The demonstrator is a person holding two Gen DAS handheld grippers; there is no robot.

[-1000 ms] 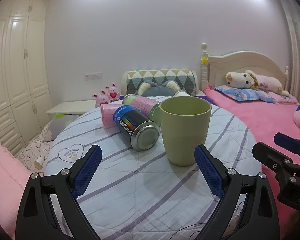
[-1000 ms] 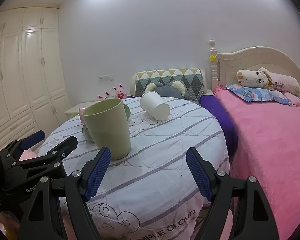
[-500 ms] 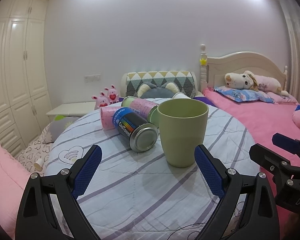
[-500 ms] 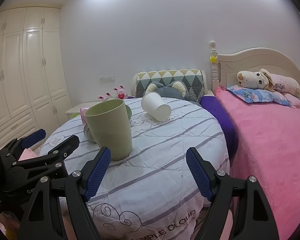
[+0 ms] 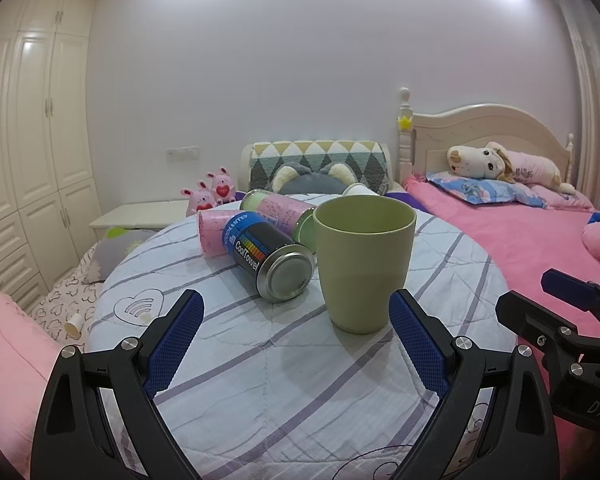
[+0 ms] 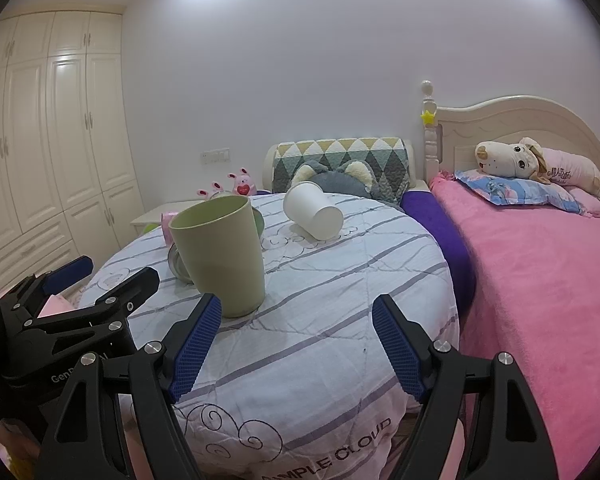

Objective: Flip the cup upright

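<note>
A pale green cup (image 5: 362, 262) stands upright, mouth up, on the round table with the striped cloth (image 5: 268, 364); it also shows in the right wrist view (image 6: 220, 254). My left gripper (image 5: 296, 340) is open and empty, just short of the cup, which stands ahead of its right finger. My right gripper (image 6: 298, 346) is open and empty, with the cup ahead of its left finger. A white paper cup (image 6: 313, 215) lies on its side further back on the table.
A black and blue can (image 5: 268, 258) lies on its side left of the green cup, with pink rolls (image 5: 216, 230) behind it. A bed with a pink blanket (image 6: 540, 280) runs along the table's right edge. White wardrobes (image 5: 24, 152) stand at the left.
Both grippers have drawn back a little and tilted up slightly; the green cup sits a bit lower and farther in both views. The cup itself has not moved.
</note>
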